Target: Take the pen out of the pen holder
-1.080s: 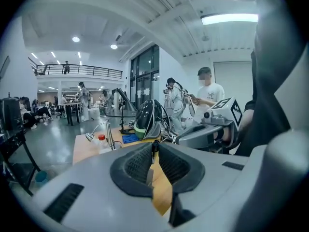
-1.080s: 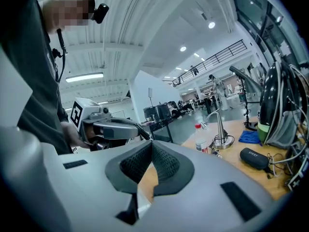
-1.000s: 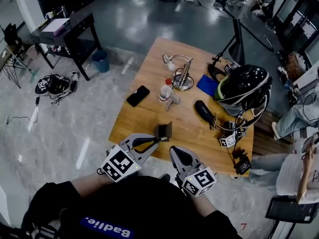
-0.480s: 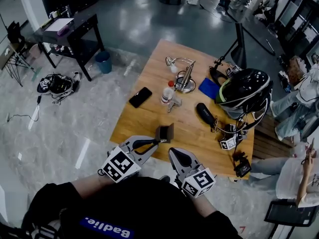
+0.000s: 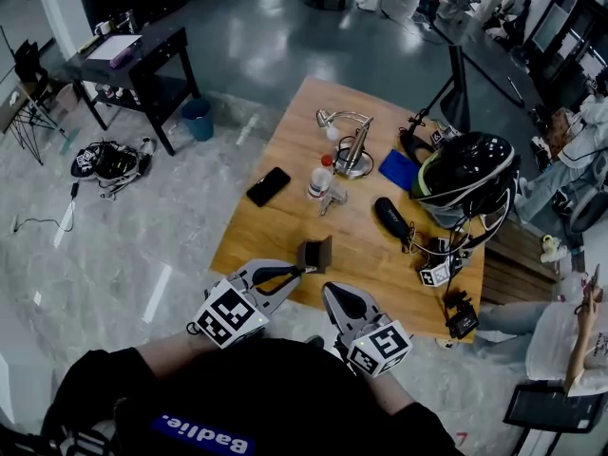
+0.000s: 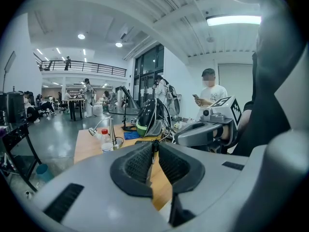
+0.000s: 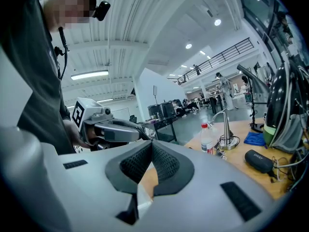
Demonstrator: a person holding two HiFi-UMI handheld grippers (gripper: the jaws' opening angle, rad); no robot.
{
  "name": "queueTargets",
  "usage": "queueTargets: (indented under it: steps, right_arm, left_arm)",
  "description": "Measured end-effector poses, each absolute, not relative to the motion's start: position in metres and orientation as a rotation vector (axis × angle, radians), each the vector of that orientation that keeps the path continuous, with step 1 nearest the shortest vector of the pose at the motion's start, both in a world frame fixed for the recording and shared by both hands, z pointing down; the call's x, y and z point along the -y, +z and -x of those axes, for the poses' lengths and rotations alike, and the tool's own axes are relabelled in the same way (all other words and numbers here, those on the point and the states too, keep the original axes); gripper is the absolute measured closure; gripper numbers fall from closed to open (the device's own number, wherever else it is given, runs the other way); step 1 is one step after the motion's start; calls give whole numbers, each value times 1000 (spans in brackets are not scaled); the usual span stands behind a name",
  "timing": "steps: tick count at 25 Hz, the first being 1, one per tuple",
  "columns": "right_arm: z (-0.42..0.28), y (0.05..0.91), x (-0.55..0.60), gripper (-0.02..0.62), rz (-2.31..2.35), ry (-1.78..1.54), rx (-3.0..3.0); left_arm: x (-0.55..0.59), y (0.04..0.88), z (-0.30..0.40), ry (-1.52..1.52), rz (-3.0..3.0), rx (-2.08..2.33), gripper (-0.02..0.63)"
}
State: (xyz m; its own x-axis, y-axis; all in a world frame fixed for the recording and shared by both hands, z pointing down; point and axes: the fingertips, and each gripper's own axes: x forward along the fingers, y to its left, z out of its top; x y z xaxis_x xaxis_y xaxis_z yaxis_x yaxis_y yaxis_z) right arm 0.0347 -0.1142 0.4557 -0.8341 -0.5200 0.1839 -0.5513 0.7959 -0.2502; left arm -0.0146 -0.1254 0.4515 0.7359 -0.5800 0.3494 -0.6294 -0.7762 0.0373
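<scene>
Pen (image 6: 153, 148) looks pinched right at the tips of our left gripper (image 5: 296, 271), whose jaws are squeezed in on that thin dark stick; in the left gripper view it stands roughly upright across the pads. Holder (image 5: 313, 253) is the dark boxy thing near the front edge of the table (image 5: 285, 141), and it sits just past those same jaw tips, touching or nearly so. So the thing we care about is straight ahead of the left gripper, and that one is clearly the closer of the two.

Right gripper (image 5: 332, 291) hangs just beside it on the right, a bit short of the holder, jaws pressed together on nothing.

We can't see down into the holder from any view, so no idea if the pen's lower end is in there or what else is inside. Our guess is the lift has to go along the pen's own axis, up and away from the holder, or the box tips over with it
</scene>
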Motion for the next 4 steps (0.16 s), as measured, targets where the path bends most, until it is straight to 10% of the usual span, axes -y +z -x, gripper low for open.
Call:
queueTargets:
  steps: [4]
  right_arm:
    - [-34,456,116,589,-858,449,2871]
  left_arm:
    - [127,450,15,486,-2787,975,554]
